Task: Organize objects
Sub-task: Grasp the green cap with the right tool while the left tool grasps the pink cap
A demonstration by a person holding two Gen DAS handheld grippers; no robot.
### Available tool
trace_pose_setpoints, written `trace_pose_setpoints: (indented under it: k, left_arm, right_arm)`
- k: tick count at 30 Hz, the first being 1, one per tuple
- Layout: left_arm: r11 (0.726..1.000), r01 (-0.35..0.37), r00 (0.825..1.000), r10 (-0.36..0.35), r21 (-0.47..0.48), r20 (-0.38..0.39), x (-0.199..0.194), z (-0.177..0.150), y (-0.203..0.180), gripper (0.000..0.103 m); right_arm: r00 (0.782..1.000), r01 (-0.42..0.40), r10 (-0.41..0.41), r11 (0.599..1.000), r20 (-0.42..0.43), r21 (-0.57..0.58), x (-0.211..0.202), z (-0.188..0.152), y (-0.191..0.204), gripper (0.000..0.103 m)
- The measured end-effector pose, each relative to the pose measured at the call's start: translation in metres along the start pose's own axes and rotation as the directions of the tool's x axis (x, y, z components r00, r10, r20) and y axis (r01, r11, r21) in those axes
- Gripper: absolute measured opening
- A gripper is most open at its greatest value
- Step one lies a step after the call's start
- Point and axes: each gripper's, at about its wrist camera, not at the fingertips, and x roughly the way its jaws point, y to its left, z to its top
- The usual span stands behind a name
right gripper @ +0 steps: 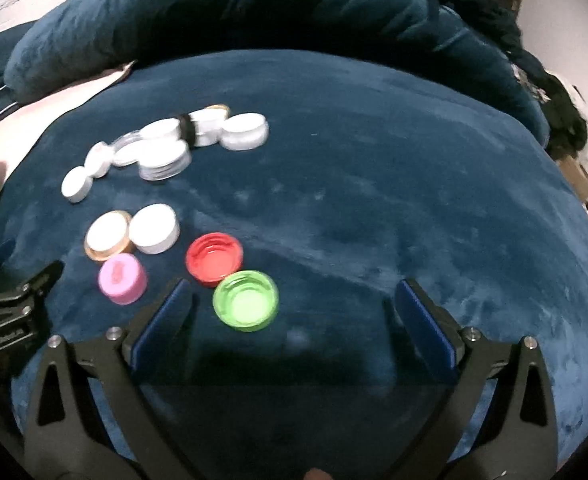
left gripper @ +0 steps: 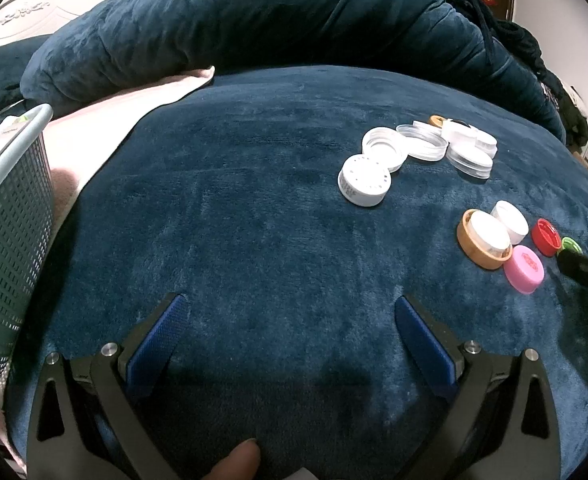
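Observation:
Caps and lids lie on a dark blue plush bed. In the right wrist view a green cap [right gripper: 246, 300] lies open side up just ahead of my open, empty right gripper [right gripper: 292, 296], near its left finger. A red cap [right gripper: 214, 257], a pink cap [right gripper: 121, 278], a white lid [right gripper: 154, 229] and a wood-rimmed lid [right gripper: 108, 241] lie beyond it. My left gripper [left gripper: 290, 312] is open and empty over bare blanket. A white cap [left gripper: 365, 179] and a cluster of clear and white lids [left gripper: 445, 144] lie far right of it.
A grey-green perforated basket [left gripper: 6, 240] stands at the left on a pink sheet [left gripper: 106, 120]. A rolled dark blue duvet [left gripper: 254, 28] lies across the back. The right gripper's body [left gripper: 585, 268] shows at the left view's right edge.

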Motion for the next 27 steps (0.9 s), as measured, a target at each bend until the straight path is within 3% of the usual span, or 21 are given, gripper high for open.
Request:
trace_pose_setpoints:
  k: [3, 6, 9, 10, 11, 16, 20, 23, 27]
  left_arm:
    - [1.0, 0.001, 1.0, -0.001, 0.0, 0.001, -0.001, -0.001, 0.0, 0.103]
    - [1.0, 0.0, 1.0, 0.0, 0.001, 0.0, -0.001, -0.001, 0.0, 0.103]
    - [1.0, -0.005, 1.0, 0.005, 0.005, -0.007, -0.001, 0.001, -0.001, 0.103]
    - [1.0, -0.005, 1.0, 0.005, 0.005, -0.013, -0.002, 0.002, -0.002, 0.103]
    - [1.0, -0.002, 1.0, 0.002, 0.006, -0.021, -0.002, 0.003, -0.002, 0.103]
    - [0.999, 0.033, 0.994, -0.03, 0.027, -0.102, -0.008, 0.016, -0.005, 0.102]
    - [0.991, 0.114, 0.99, -0.108, 0.071, -0.088, -0.026, 0.024, -0.026, 0.102]
    - [0.967, 0.207, 0.975, -0.191, 0.149, -0.116, -0.032, 0.028, -0.053, 0.102]
    - [0.945, 0.267, 0.956, -0.233, 0.192, -0.18, -0.022, 0.027, -0.078, 0.093]
  right_arm:
    - [1.0, -0.01, 0.01, 1.0, -0.023, -0.011, 0.007, 0.0, 0.002, 0.101]
    - [0.999, -0.025, 0.026, 0.999, -0.039, 0.022, 0.01, 0.0, -0.006, 0.086]
    - [0.998, -0.045, 0.047, 0.998, -0.045, 0.048, 0.009, -0.004, -0.01, 0.066]
    - [0.998, -0.048, 0.05, 0.998, -0.041, 0.05, 0.008, -0.003, -0.012, 0.048]
    - [0.998, -0.052, 0.054, 0.997, -0.041, 0.053, 0.006, -0.003, -0.014, 0.038]
    - [0.996, -0.077, 0.08, 0.995, -0.041, 0.068, -0.001, -0.003, -0.017, 0.031]
    - [0.997, -0.071, 0.074, 0.994, -0.031, 0.086, -0.006, -0.003, -0.022, 0.031]
    - [0.998, -0.062, 0.066, 0.991, -0.025, 0.115, -0.009, -0.004, -0.029, 0.031]
    - [0.998, -0.06, 0.063, 0.991, -0.017, 0.119, -0.013, -0.005, -0.034, 0.031]
